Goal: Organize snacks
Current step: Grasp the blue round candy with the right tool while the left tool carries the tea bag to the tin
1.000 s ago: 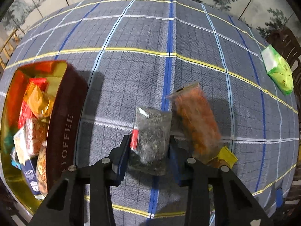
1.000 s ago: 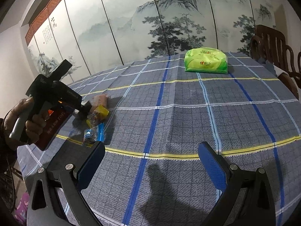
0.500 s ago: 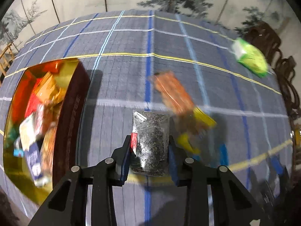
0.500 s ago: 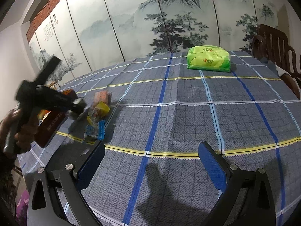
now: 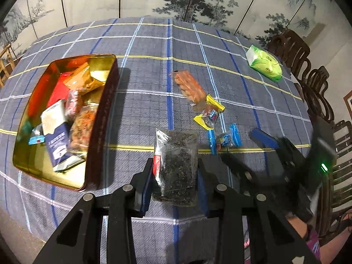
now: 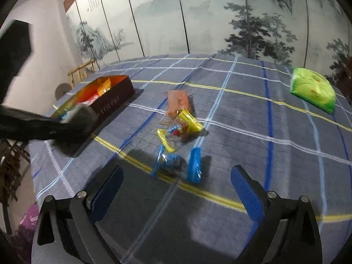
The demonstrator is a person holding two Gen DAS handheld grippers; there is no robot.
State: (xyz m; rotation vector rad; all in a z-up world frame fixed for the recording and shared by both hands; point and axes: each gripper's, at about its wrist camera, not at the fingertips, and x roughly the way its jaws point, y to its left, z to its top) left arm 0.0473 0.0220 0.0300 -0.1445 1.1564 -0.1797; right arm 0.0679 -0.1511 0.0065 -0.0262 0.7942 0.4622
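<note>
Checked blue-grey tablecloth (image 5: 136, 44) covers the table. Left gripper (image 5: 175, 181) is clamped on a clear pouch of dark bits (image 5: 176, 165), lifted beside the open gold tin (image 5: 103, 114) (already crowded with snacks). Right gripper (image 6: 176, 190), its jaws just narrowing yet wide and empty, faces a blue-wrapped sweet (image 6: 173, 162), blurred. Yellow packet (image 6: 187, 124) overlaps an orange pouch (image 6: 177, 101); a green pack (image 6: 312, 89) lies well apart.
</note>
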